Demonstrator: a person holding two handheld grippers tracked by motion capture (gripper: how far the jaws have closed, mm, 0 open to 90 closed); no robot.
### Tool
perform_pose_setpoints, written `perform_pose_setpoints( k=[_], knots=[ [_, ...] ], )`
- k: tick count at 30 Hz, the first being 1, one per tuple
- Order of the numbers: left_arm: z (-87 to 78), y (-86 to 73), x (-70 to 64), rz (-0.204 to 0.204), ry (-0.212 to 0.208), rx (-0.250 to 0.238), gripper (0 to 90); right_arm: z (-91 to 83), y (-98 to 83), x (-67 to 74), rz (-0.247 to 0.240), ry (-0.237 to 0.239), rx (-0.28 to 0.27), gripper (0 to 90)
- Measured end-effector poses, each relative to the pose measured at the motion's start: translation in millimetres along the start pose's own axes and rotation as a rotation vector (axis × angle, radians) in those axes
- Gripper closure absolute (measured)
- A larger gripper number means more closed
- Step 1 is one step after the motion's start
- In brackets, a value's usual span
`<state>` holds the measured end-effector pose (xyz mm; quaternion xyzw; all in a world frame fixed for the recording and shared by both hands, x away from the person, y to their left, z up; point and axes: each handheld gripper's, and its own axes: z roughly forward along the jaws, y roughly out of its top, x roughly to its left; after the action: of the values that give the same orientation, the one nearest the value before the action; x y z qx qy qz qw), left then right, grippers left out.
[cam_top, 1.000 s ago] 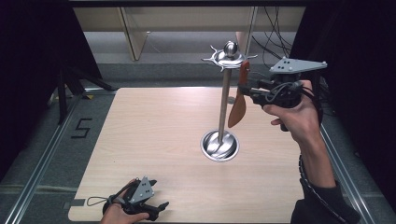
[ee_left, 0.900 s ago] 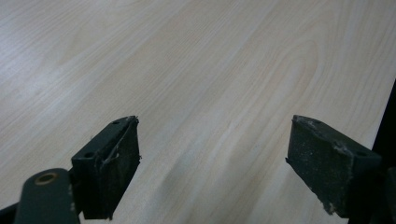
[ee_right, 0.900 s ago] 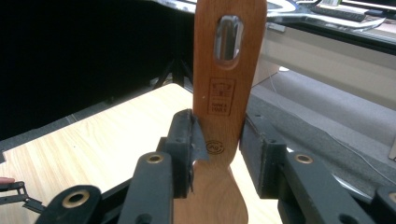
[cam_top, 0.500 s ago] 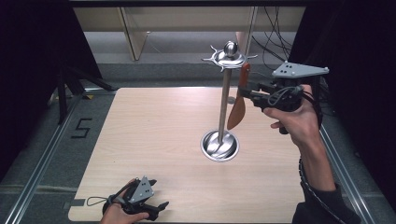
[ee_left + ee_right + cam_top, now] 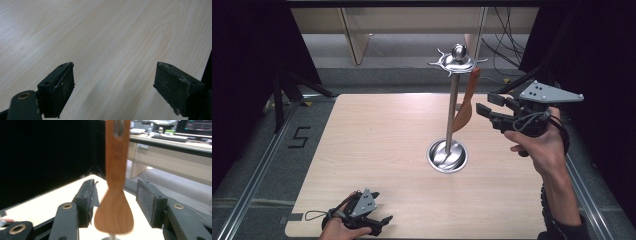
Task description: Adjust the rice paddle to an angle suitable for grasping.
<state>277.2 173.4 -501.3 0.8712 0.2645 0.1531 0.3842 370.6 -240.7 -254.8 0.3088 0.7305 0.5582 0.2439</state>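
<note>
A steel stand [image 5: 452,112] with a round base and a ring of hooks at its top rises from the right half of the wooden table [image 5: 377,135]. A brown wooden spatula [image 5: 464,107] hangs from one hook, blade down. My right gripper [image 5: 486,105] is level with the blade, just right of it. In the right gripper view the spatula [image 5: 115,195] hangs blurred between the jaws of the right gripper [image 5: 116,202]. These jaws have just been opening, and the pads no longer press on it. My left gripper [image 5: 382,222] rests at the table's front edge. The left gripper [image 5: 113,92] is open over bare wood.
Black curtains close in both sides. Beyond the table's far edge stand pale desk legs [image 5: 354,37] and loose cables [image 5: 507,35]. A floor mark reading 5 [image 5: 298,137] lies left of the table, beside a metal rail.
My right gripper has let go of the spatula and drawn slightly right and down. The spatula now hangs by itself from the hook. The left gripper has not moved.
</note>
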Motion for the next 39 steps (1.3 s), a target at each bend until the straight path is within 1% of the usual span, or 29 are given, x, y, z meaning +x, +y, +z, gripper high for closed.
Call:
perform_pose_setpoints(
  k=[1, 3, 4, 5, 6, 8, 9, 10, 11, 13, 14, 15, 16, 18, 20, 21, 22, 26, 28, 30, 31, 32, 33, 34, 35, 36, 37, 38, 39],
  knots=[
    [0.0, 0.0, 0.1, 0.0, 0.0, -0.001, 15.6, -1.8, -2.9, -0.7, 0.004, -0.006, 0.009, 48.1],
    [0.1, -0.2, -0.2, -0.004, 0.005, -0.01, 15.6, -3.8, -8.5, -2.9, -0.002, -0.016, -0.003, 47.5],
    [0.4, -0.2, 0.4, 0.0, 0.004, -0.008, 15.6, -5.2, -11.7, -2.6, 0.012, -0.012, 0.003, 47.0],
    [0.4, -0.2, 0.4, 0.0, 0.004, -0.008, 15.6, -5.2, -11.7, -2.6, 0.012, -0.012, 0.003, 47.0],
    [0.1, 0.1, 1.1, 0.012, -0.001, -0.001, 15.6, -8.5, -18.7, -3.1, 0.014, -0.022, -0.001, 44.9],
    [-0.3, 0.1, 0.7, 0.008, 0.003, -0.006, 15.6, -11.2, -25.8, -3.4, 0.044, -0.006, -0.006, 44.4],
    [-1.1, 0.0, 0.6, 0.0, -0.004, -0.005, 15.6, -13.1, -31.0, -4.4, 0.047, -0.012, -0.007, 44.1],
    [-1.0, 0.0, 0.7, 0.001, -0.003, -0.005, 15.6, -14.1, -35.0, -6.4, 0.034, -0.013, -0.01, 43.9],
    [-0.6, -0.2, 0.3, 0.004, 0.011, -0.013, 15.6, -15.0, -38.3, -5.7, 0.057, -0.007, -0.003, 43.5],
    [-0.3, 0.5, 0.8, 0.006, 0.0, -0.004, 15.6, -17.2, -47.6, -5.9, 0.069, -0.01, 0.002, 42.1],
    [-0.3, 0.5, 0.8, 0.006, 0.0, -0.004, 15.6, -17.2, -47.6, -5.9, 0.069, -0.01, 0.002, 42.1],
    [0.0, 1.2, 0.3, 0.007, 0.008, 0.001, 15.6, -18.1, -55.6, -7.4, 0.063, -0.018, 0.0, 41.7],
    [0.0, 1.2, 0.2, 0.007, 0.007, -0.001, 15.6, -17.9, -57.6, -8.9, 0.051, -0.014, 0.01, 41.0],
    [-0.6, 0.7, 0.8, 0.007, 0.004, -0.008, 15.6, -18.8, -61.5, -8.5, 0.079, -0.023, 0.033, 41.0],
    [-0.6, 0.8, 0.4, -0.002, 0.012, -0.015, 15.6, -16.4, -68.4, -8.8, 0.074, -0.019, 0.037, 40.9],
    [-1.1, 1.0, 1.2, 0.01, 0.014, -0.003, 15.6, -14.1, -71.4, -9.8, 0.061, -0.006, 0.036, 40.8],
    [-0.4, 0.9, 0.9, 0.009, 0.015, -0.007, 15.6, -12.3, -75.0, -10.3, 0.062, -0.01, 0.047, 40.7],
    [-0.6, 1.5, 0.8, 0.007, 0.013, -0.008, 15.6, -8.5, -89.2, -9.3, 0.103, -0.008, 0.101, 40.2],
    [-0.1, 1.5, 0.7, 0.007, 0.006, -0.008, 15.6, -7.8, -91.7, -9.3, 0.103, -0.011, 0.101, 40.0],
    [0.4, 1.5, 0.3, 0.006, 0.011, -0.005, 15.6, -8.1, -95.5, -10.8, 0.102, 0.002, 0.104, 39.7],
    [0.1, 1.4, 0.2, 0.004, 0.005, -0.005, 15.6, -8.6, -96.8, -10.1, 0.112, -0.005, 0.11, 39.7],
    [0.9, 1.1, 0.6, 0.009, 0.014, -0.008, 15.6, -8.2, -100.0, -11.2, 0.103, -0.013, 0.099, 39.7],
    [0.4, 1.4, 0.6, 0.001, 0.001, -0.011, 15.6, -8.6, -103.2, -11.3, 0.11, -0.01, 0.114, 39.7],
    [0.4, 1.4, 0.6, 0.001, 0.001, -0.011, 15.6, -8.6, -103.2, -11.3, 0.11, -0.01, 0.114, 39.7],
    [0.8, 1.4, 0.9, 0.008, 0.01, -0.009, 15.6, -9.3, -105.1, -10.1, 0.131, -0.02, 0.106, 39.8],
    [0.6, 1.5, 0.7, 0.006, 0.013, -0.013, 15.6, -10.2, -107.6, -10.9, 0.137, -0.042, 0.099, 39.8],
    [-0.3, 2.0, 0.5, 0.002, 0.007, -0.017, 15.6, -9.0, -111.6, -14.6, 0.118, -0.043, 0.085, 39.5],
    [-0.3, 2.0, 0.5, 0.002, 0.007, -0.017, 15.6, -9.7, -113.6, -13.8, 0.141, -0.048, 0.097, 39.4],
    [-0.5, 2.5, 1.1, 0.0, -0.01, -0.007, 15.6, -9.7, -113.6, -13.8, 0.141, -0.048, 0.097, 39.4]
  ],
)
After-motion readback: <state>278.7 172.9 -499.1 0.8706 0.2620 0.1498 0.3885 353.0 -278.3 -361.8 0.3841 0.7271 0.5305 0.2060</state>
